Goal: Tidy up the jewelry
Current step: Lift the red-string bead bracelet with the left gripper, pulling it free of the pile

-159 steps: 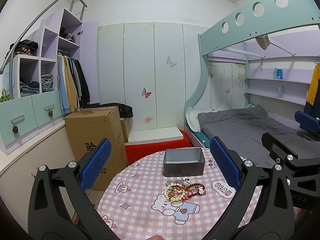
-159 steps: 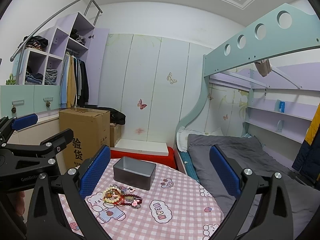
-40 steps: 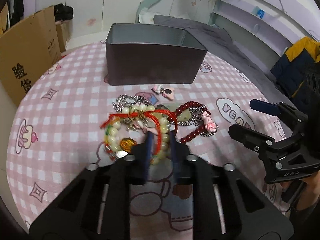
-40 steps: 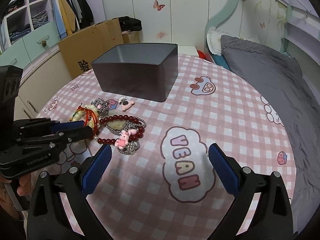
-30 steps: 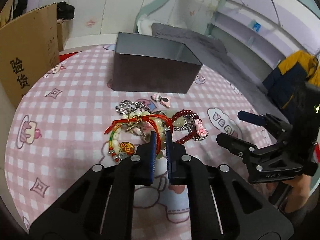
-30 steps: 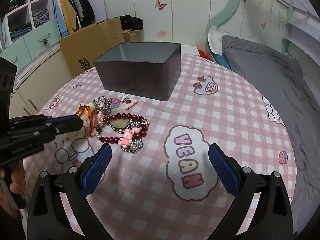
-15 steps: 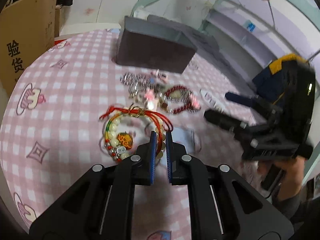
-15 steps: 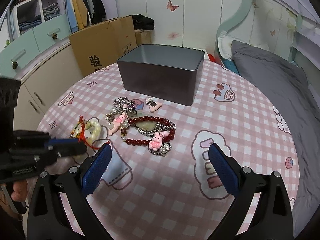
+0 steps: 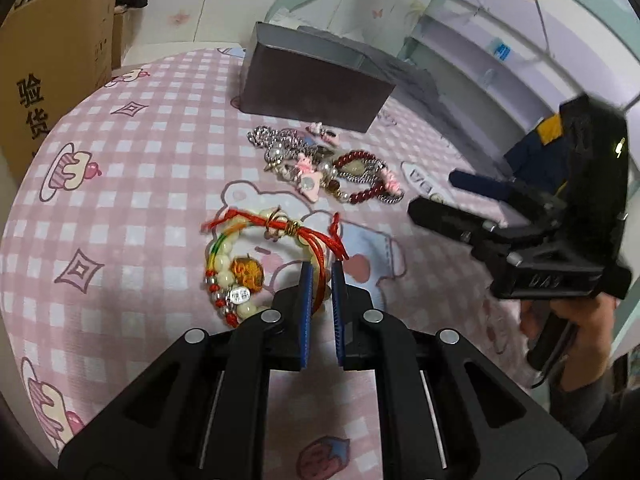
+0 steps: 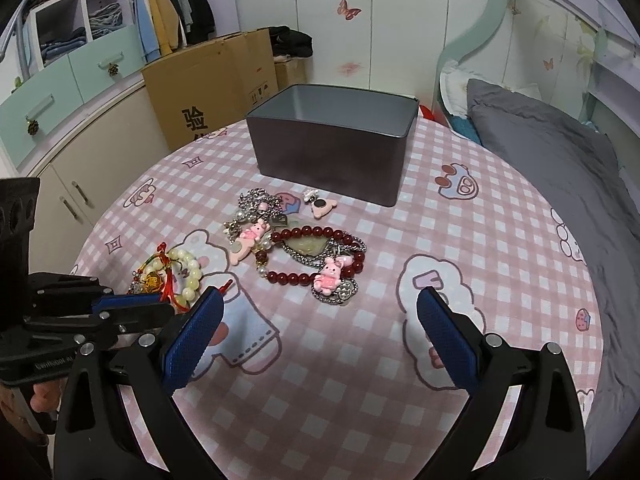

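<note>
butterfly-stickered wall panels point(image 10: 332, 20), mint bunk bed point(image 10: 540, 128), cardboard box point(image 10: 212, 84)

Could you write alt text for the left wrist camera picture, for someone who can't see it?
The left tool is shut on a pale bead bracelet with red cord, apart from the jewelry pile on a pink checked tablecloth. Behind the pile stands an open dark metal box; at right, a hand holds the open right tool.

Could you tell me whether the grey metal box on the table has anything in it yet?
As far as visible, empty: the grey box stands open-topped, showing only bare inner walls; its floor is hidden.
</note>
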Available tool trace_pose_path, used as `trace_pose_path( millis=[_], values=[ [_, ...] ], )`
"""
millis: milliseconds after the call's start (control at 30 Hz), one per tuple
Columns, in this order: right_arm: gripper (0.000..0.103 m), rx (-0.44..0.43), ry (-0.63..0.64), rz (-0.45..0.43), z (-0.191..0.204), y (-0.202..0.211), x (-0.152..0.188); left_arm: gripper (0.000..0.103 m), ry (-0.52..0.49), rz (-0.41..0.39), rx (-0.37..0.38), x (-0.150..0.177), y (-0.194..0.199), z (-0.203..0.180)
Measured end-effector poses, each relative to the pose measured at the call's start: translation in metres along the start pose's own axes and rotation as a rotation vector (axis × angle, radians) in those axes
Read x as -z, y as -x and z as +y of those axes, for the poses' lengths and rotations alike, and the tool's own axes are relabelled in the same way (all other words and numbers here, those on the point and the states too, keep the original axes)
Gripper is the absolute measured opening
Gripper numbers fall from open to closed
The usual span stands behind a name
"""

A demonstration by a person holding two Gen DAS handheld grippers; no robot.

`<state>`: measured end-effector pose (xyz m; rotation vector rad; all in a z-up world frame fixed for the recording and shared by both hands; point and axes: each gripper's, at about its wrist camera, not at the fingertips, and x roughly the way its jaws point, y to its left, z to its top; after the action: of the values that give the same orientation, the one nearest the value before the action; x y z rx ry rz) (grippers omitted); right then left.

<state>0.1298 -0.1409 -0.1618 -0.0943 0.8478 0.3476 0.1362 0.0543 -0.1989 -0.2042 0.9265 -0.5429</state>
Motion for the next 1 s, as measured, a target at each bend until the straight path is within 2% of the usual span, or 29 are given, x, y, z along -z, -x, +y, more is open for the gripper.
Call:
trace_pose_path(
  millis=[67, 200, 333, 1000],
  values=[
    [0.093, -0.006, -0.002, 0.005, 0.001, -0.001, 0.000, 0.010, 0.002, 0.003, 0.041, -0.001, 0.002, 0.002],
    [0.093, -0.020, -0.016, 0.012, 0.000, -0.002, 0.002, 0.010, 0.045, 0.011, 0.069, -0.003, 0.002, 0.010],
    [0.093, -0.021, -0.017, 0.016, -0.001, -0.002, 0.004, 0.010, 0.045, 0.040, 0.028, -0.001, -0.005, 0.012],
    [0.094, -0.025, -0.024, 0.029, -0.006, -0.005, 0.005, 0.011, 0.078, 0.050, 0.031, -0.013, -0.012, 0.017]
  ],
)
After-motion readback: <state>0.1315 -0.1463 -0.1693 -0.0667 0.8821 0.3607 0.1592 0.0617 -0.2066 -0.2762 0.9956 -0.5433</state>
